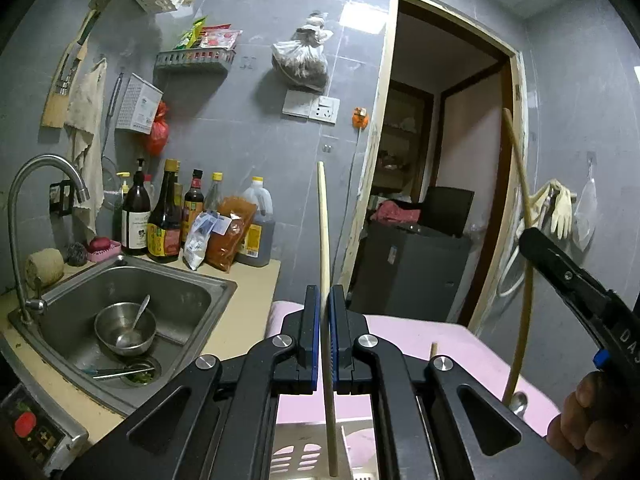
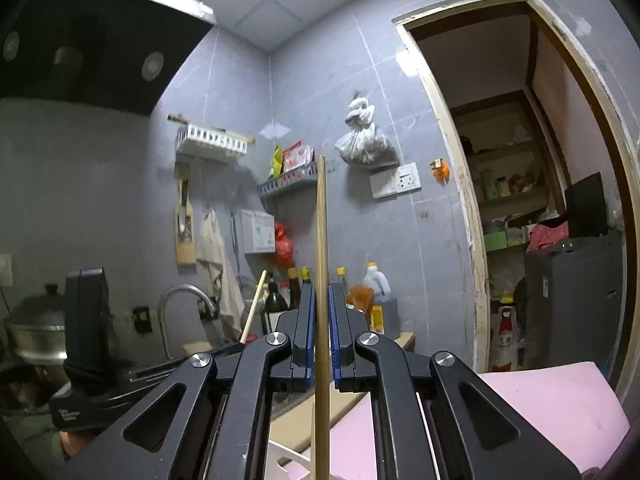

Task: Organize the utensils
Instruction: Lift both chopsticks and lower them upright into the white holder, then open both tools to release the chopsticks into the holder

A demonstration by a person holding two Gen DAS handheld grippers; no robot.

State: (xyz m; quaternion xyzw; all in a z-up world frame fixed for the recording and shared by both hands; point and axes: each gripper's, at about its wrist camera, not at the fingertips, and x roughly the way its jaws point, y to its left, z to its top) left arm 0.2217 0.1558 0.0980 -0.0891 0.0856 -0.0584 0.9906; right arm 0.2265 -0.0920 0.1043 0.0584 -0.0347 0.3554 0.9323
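Observation:
My left gripper (image 1: 325,296) is shut on a pale wooden chopstick (image 1: 323,232) and holds it upright; its lower end hangs over a perforated white utensil holder (image 1: 296,456). My right gripper (image 2: 319,294) is shut on a darker wooden chopstick (image 2: 321,240), also upright. In the left wrist view the right gripper (image 1: 532,240) shows at the right edge with its chopstick (image 1: 520,184) curving up past the door frame. In the right wrist view the left gripper's body (image 2: 86,320) and its chopstick (image 2: 254,304) show at lower left. Another stick tip (image 1: 433,350) rises from behind my left gripper.
A steel sink (image 1: 192,292) at the left holds a metal bowl with a spoon (image 1: 125,328). Sauce bottles (image 1: 164,216) stand behind it. A pink surface (image 1: 452,348) lies below the grippers. An open doorway (image 1: 440,160) is at the right. Racks hang on the grey tiled wall.

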